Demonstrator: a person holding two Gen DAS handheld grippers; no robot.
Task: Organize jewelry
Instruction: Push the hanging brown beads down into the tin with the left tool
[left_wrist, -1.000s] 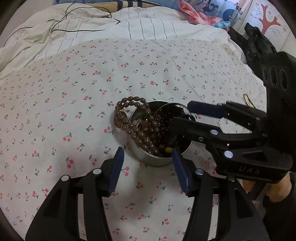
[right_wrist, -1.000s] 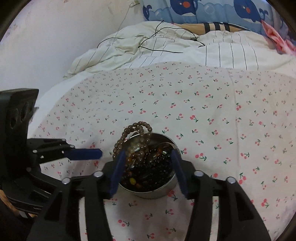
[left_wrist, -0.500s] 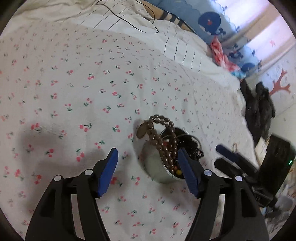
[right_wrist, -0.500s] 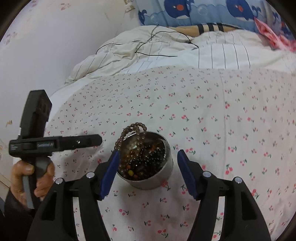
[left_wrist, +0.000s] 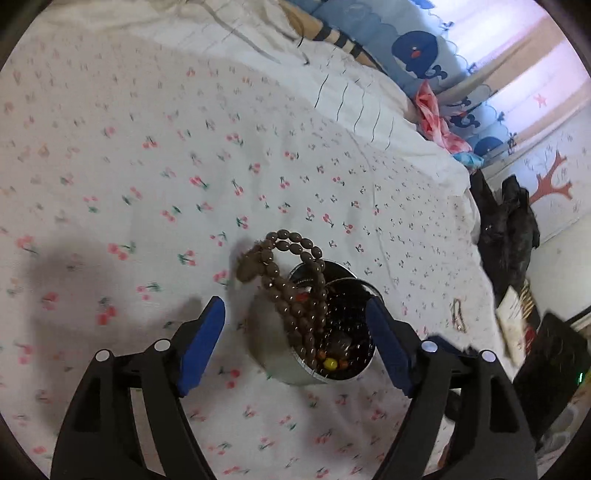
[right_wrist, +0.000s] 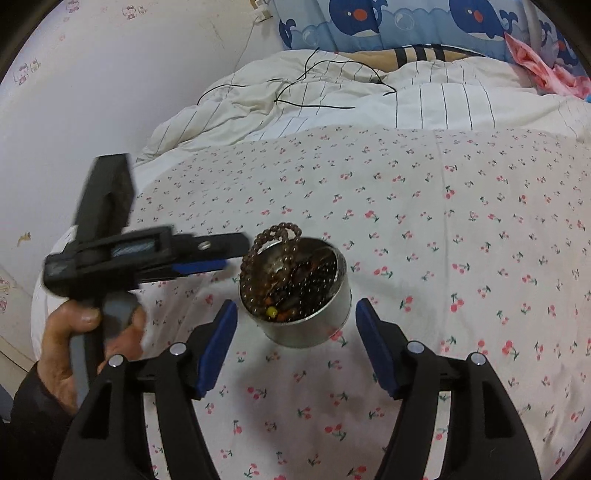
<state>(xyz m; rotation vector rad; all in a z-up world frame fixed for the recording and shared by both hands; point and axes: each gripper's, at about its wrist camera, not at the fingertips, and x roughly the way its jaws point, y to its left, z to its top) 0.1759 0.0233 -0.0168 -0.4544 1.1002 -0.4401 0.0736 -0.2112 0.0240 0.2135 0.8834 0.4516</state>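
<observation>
A round metal tin (right_wrist: 325, 314) (left_wrist: 280, 360) stands on the cherry-print bedsheet (right_wrist: 461, 229), filled with dark bead jewelry. A brown bead bracelet (left_wrist: 295, 288) (right_wrist: 266, 254) hangs over the tin's rim, half inside and half out. My left gripper (left_wrist: 295, 339) is open and empty, with its jaws either side of the tin and raised above it. It also shows in the right wrist view (right_wrist: 207, 254), left of the tin. My right gripper (right_wrist: 295, 334) is open and empty, just in front of the tin.
A small gold chain (left_wrist: 458, 314) lies on the sheet right of the tin. A striped duvet (right_wrist: 332, 99) with a black cable (right_wrist: 303, 92) lies behind. Dark clothing (left_wrist: 506, 229) hangs off the bed's right edge.
Both grippers have pulled back and up from the tin and their jaws have spread wider. The left gripper has swung round, so the tin sits lower between its fingers.
</observation>
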